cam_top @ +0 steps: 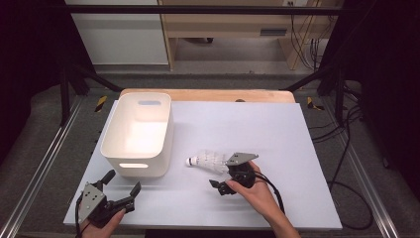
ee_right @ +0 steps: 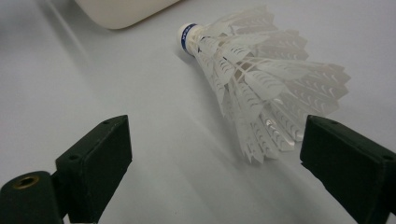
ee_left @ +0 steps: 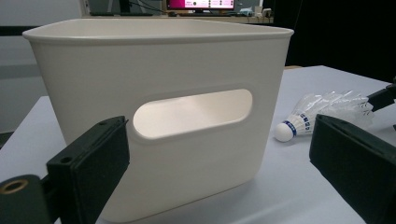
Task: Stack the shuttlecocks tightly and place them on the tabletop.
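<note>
A white feather shuttlecock lies on its side on the white table sheet, its blue-banded cork pointing at the white bin. My right gripper sits just behind the feather skirt, open. In the right gripper view the shuttlecock lies just ahead of the right gripper, nearer the right-hand jaw, and neither pad touches it. My left gripper rests open at the front left, facing the bin's near wall. In the left gripper view the left gripper frames the bin and its handle slot, with the shuttlecock off to the right.
The bin stands open-topped on the left half of the sheet, with nothing visible in it. A wooden board edge runs behind the sheet. Black frame rails and cables flank the table.
</note>
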`<state>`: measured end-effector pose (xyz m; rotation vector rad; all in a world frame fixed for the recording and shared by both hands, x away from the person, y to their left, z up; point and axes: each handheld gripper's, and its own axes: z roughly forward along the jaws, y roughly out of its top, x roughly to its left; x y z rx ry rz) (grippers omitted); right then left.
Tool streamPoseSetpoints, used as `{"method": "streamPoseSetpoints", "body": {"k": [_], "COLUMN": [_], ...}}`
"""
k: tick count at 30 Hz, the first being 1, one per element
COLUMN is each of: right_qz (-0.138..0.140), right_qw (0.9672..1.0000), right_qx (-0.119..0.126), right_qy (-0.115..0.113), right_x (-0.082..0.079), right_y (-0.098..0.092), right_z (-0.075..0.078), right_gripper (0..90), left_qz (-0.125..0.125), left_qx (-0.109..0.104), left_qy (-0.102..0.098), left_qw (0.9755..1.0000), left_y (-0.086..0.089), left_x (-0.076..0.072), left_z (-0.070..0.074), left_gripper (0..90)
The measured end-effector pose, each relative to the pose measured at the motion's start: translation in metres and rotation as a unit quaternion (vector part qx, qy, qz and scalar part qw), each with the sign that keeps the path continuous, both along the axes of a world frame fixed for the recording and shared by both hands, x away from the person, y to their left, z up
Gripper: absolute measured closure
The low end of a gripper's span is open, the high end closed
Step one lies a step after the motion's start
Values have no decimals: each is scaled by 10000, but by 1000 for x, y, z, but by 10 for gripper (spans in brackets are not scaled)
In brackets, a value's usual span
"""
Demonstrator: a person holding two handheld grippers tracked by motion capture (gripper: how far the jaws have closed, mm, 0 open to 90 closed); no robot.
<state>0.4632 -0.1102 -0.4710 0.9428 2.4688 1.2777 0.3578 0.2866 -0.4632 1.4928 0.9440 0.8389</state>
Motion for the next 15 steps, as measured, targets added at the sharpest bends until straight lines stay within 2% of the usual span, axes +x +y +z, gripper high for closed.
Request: {"method": "streamPoseSetpoints", "body": {"k": [6,15], "right_qz": [-57,-105], "right_qw": [9998,9997], "right_qx": [167,243], "right_qy": [-47,-6], "right_x": [0,1], "right_y": [2,4], "right_z": [-2,-4], "right_gripper": [141,160], "left_qz": [1,8], "left_qx": [-9,-26], "left_qy": [-9,-24], "left_qw": [10000,10000], "left_y": [0,1], "left_x": [0,0], "left_z": [0,0], "left_gripper": [46,43]}}
